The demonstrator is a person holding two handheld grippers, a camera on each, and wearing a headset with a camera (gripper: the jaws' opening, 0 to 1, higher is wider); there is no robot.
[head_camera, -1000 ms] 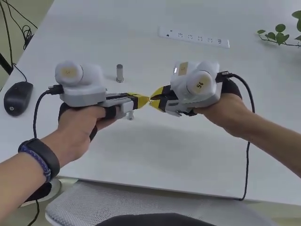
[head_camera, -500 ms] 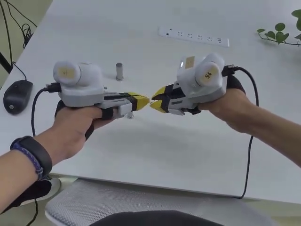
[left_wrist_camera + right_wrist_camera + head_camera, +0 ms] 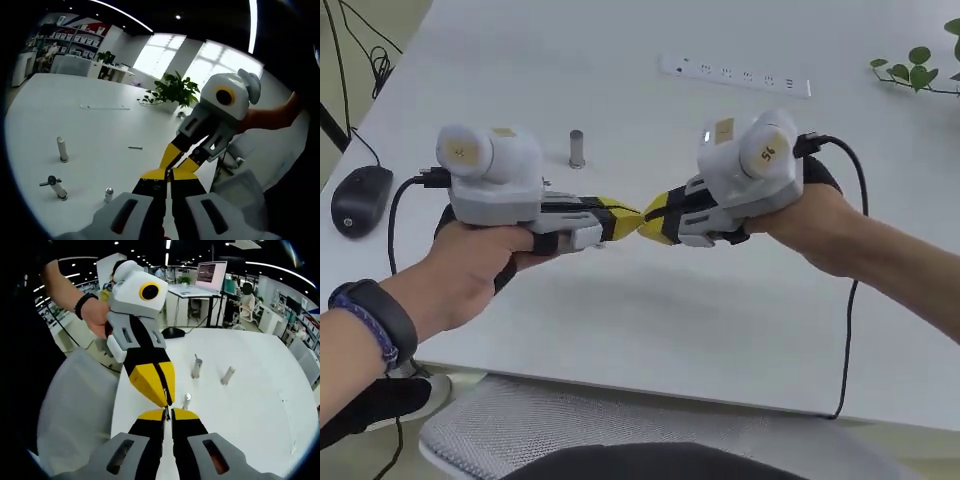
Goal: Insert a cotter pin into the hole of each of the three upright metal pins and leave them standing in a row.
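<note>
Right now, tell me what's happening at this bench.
A person holds the left gripper and right gripper tip to tip above the white table, both jaws shut; anything pinched between them is too small to make out. Three metal pins stand below; one already carries a cotter pin. A loose cotter pin lies farther off.

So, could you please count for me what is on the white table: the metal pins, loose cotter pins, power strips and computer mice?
metal pins: 3
loose cotter pin: 1
power strip: 1
computer mouse: 1
Total: 6
</note>
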